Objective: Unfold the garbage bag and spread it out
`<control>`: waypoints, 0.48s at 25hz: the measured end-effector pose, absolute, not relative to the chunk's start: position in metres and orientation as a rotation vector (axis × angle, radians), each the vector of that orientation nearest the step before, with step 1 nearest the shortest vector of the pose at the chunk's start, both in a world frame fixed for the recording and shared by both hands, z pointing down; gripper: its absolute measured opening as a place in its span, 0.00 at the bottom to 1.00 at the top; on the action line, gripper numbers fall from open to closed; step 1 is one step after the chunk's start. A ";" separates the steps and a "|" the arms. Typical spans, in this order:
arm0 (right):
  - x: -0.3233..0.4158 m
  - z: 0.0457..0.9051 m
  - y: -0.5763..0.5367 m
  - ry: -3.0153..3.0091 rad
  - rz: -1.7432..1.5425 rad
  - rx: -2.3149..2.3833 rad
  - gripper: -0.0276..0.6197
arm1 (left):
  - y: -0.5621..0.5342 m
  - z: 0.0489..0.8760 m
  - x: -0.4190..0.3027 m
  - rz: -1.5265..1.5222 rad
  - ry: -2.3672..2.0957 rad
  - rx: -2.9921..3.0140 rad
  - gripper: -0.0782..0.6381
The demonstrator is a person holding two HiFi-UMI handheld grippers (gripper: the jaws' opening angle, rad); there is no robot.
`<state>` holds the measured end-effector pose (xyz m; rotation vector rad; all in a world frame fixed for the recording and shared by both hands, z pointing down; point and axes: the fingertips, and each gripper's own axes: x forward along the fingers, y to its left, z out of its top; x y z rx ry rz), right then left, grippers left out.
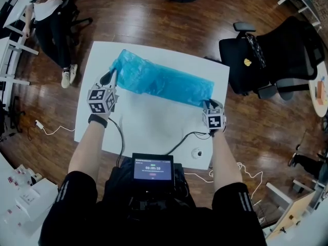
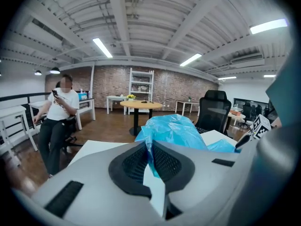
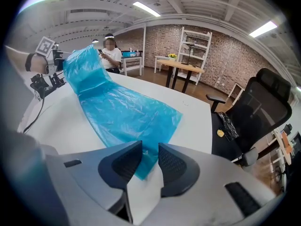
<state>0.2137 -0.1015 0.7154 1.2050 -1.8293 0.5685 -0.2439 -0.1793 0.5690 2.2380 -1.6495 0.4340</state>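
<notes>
Crinkled blue plastic garbage bag, stretching lengthways between tongs: left tongs pinching one end, right tongs gaping astride other.

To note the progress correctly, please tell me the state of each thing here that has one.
garbage bag: partly unfolded, one end lifted.
left gripper: shut on the garbage bag.
right gripper: open, bag corner between its jaws.
screen: lit.
office chair: empty.
</notes>
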 end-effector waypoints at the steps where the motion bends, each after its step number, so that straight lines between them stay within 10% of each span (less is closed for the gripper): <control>1: 0.214 0.716 -0.102 -1.827 0.565 1.203 0.27 | -0.180 0.571 -0.251 0.447 -1.665 2.230 0.11; 12: 0.213 0.715 -0.103 -1.823 0.572 1.202 0.27 | -0.193 0.601 -0.315 0.619 -1.775 2.157 0.11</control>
